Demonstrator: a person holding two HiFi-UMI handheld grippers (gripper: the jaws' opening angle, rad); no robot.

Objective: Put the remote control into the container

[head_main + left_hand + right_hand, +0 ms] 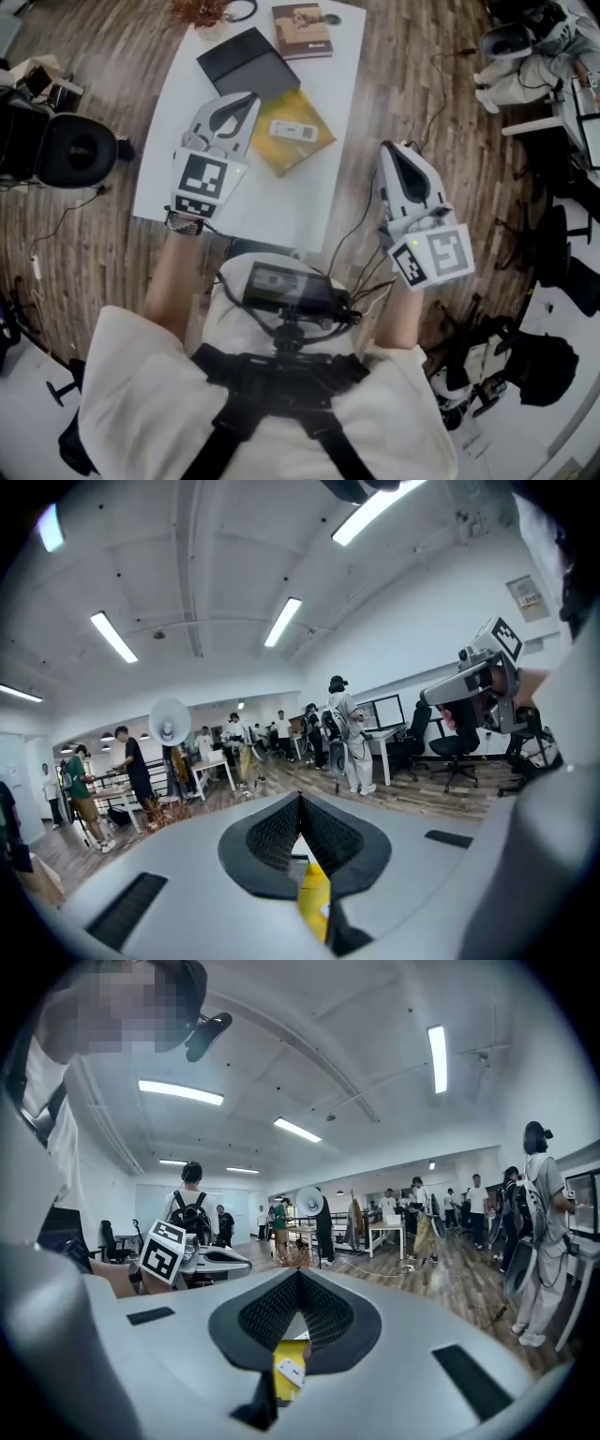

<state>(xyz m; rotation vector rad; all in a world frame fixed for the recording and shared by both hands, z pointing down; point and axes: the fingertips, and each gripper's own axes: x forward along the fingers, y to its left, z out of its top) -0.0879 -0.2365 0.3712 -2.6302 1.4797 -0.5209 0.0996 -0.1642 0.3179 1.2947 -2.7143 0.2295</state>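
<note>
both the left claw (pixel 244 101) and right claw (pixel 395 152) hung pressed together and empty above the table (pixel 272 202), while the remote (pixel 293 130) lay in the yellow tray (pixel 281 157), seemingly already delivered.

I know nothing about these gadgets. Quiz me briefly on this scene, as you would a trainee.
1. True or false: the remote control lies on the black box.
2. The left gripper holds: A the remote control, B the black box, C nothing.
3. Fill in: the right gripper has its jaws ___.
Key: 1 false, it lies on the yellow object; 2 C; 3 shut.
</note>
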